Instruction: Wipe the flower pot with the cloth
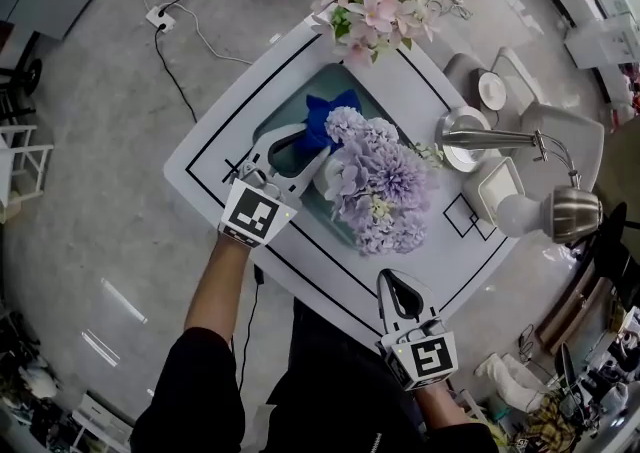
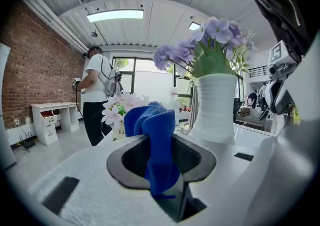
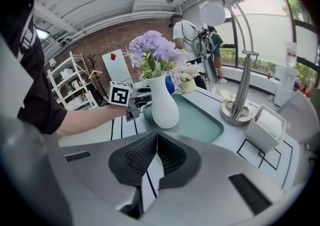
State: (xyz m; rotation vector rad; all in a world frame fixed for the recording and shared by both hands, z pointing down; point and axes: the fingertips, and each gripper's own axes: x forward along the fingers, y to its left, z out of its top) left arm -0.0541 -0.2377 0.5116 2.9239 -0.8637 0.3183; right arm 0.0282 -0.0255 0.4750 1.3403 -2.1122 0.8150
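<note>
A white flower pot (image 1: 327, 174) with purple blooms (image 1: 382, 183) stands upright on a teal tray (image 1: 290, 107) in the middle of the table. My left gripper (image 1: 308, 137) reaches over the tray's left part and is shut on a blue cloth (image 1: 325, 114), just left of the pot. In the left gripper view the cloth (image 2: 156, 140) bunches up between the jaws of my left gripper (image 2: 162, 145), and the pot (image 2: 215, 108) rises close on the right. My right gripper (image 1: 398, 287) hovers at the table's near edge, shut and empty (image 3: 156, 142), pointing at the pot (image 3: 164, 103).
A small pot of pink flowers (image 1: 370, 3) stands at the far corner. On the right are a metal lamp (image 1: 500, 139), a white square container (image 1: 497, 189) and a small dish (image 1: 490, 91). A person (image 2: 97, 95) stands beyond the table.
</note>
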